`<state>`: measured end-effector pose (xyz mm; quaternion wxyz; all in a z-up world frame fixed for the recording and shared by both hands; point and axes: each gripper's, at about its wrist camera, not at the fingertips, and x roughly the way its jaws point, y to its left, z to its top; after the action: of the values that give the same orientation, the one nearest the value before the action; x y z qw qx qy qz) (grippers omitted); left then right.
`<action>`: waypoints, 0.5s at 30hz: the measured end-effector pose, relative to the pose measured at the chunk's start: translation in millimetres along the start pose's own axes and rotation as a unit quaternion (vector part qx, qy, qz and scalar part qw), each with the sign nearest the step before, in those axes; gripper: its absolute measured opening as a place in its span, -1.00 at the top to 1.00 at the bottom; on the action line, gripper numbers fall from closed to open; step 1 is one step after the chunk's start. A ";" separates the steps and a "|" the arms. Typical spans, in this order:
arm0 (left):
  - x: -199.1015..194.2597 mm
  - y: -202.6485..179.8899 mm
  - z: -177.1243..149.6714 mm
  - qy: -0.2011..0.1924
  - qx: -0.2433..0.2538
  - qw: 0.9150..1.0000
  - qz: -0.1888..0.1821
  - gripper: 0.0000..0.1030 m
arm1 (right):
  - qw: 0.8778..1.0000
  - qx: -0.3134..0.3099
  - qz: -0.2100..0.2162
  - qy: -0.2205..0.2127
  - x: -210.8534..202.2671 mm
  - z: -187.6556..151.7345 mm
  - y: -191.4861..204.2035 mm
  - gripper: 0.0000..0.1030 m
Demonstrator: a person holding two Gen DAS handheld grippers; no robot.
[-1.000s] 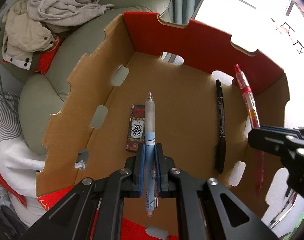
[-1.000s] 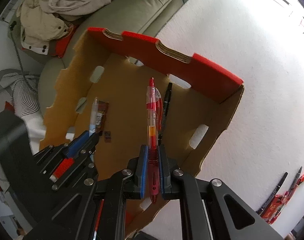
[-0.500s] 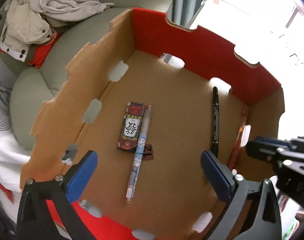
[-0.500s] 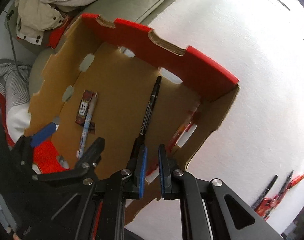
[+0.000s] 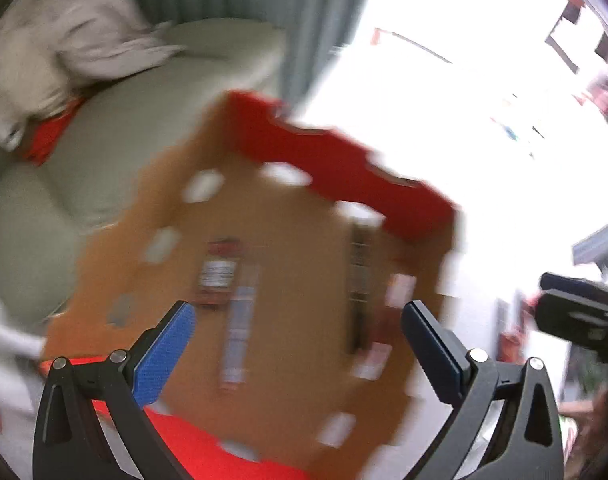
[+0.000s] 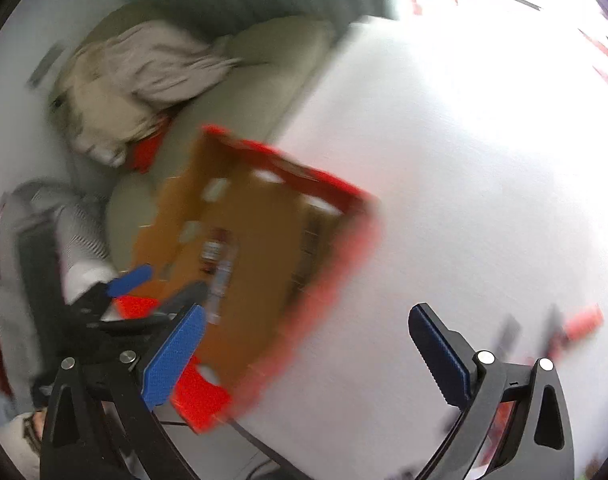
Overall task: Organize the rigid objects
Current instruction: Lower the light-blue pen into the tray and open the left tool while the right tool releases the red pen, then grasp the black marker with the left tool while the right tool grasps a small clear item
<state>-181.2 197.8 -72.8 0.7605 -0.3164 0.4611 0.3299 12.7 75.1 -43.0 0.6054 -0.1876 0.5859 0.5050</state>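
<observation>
White carpet [image 6: 444, 184] filled the right half of the room, with a pale green sofa [image 5: 116, 128] and a heap of light clothing [image 6: 144, 80] at the far left; both views were smeared by motion, so fine detail was lost. Between sofa and carpet sat the open cardboard box [image 5: 304, 380] with its red far wall. On its floor lay a light blue pen [image 5: 238, 328] just beside a small dark red pack [image 5: 218, 272], and further right a black pen [image 5: 358, 288] with something red beside it, too blurred to name. All of these lay with their long axes running near to far. The left gripper [image 5: 298, 354] hovered above the box's near edge, jaws spread wide with nothing between them. The right gripper [image 6: 304, 354] was likewise spread wide and empty, held over the box's right corner and the carpet. Near the right edge of the right wrist view, several more dark and red pens [image 6: 560, 328] lay on the carpet, well apart from the box. Judged from this layout, those loose pens were the remaining work; they lay to the right of the right gripper's fingers [image 6: 436, 356], making that hand clearly the nearer one. Their exact orientation could not be read through the blur.
</observation>
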 end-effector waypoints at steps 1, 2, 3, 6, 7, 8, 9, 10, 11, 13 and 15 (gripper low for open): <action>-1.2 -17.2 -0.8 0.003 0.020 1.000 -0.015 -1.00 | 1.000 0.026 -0.012 0.002 -5.5 -8.1 -17.7 -0.98; -2.9 -36.9 -4.7 0.006 0.047 0.998 -0.034 -1.00 | 0.998 0.055 -0.024 0.007 -8.9 -16.5 -35.3 -0.98; -2.4 -62.0 -5.9 0.012 0.080 0.995 -0.058 -1.00 | 0.995 0.092 -0.037 0.014 -13.7 -29.3 -58.4 -0.98; 13.9 -132.4 -17.8 0.045 0.166 0.981 -0.094 -1.00 | 0.979 0.192 -0.066 0.033 -26.2 -74.3 -120.5 -0.98; 24.2 -150.1 -23.6 0.061 0.187 0.976 -0.092 -1.00 | 0.971 0.223 -0.076 0.042 -30.6 -95.4 -140.6 -0.98; 44.1 -174.6 -35.1 0.080 0.218 0.969 -0.080 -1.00 | 0.967 0.238 -0.081 0.047 -33.3 -101.2 -152.4 -0.98; 60.8 -189.5 -43.9 0.094 0.238 0.965 -0.064 -1.00 | 0.961 0.259 -0.083 0.050 -37.8 -116.2 -166.7 -0.98; 71.4 -197.7 -49.5 0.102 0.247 0.962 -0.053 -1.00 | 0.957 0.274 -0.084 0.052 -42.6 -128.6 -178.7 -0.98; 91.6 -209.6 -58.9 0.116 0.260 0.958 -0.035 -1.00 | 0.954 0.284 -0.085 0.052 -46.9 -138.3 -187.5 -0.98; 110.3 -219.1 -71.6 0.126 0.268 0.955 -0.013 -1.00 | 0.947 0.305 -0.088 0.052 -55.2 -161.9 -199.6 -0.98; 131.4 -224.6 -79.2 0.134 0.272 0.953 0.011 -1.00 | 0.941 0.322 -0.087 0.056 -59.7 -178.1 -211.4 -0.98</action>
<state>4.9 32.4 -182.3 0.7450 -0.1337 0.6349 0.1552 107.6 -182.9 -109.7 0.6410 -0.0608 0.7318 0.2233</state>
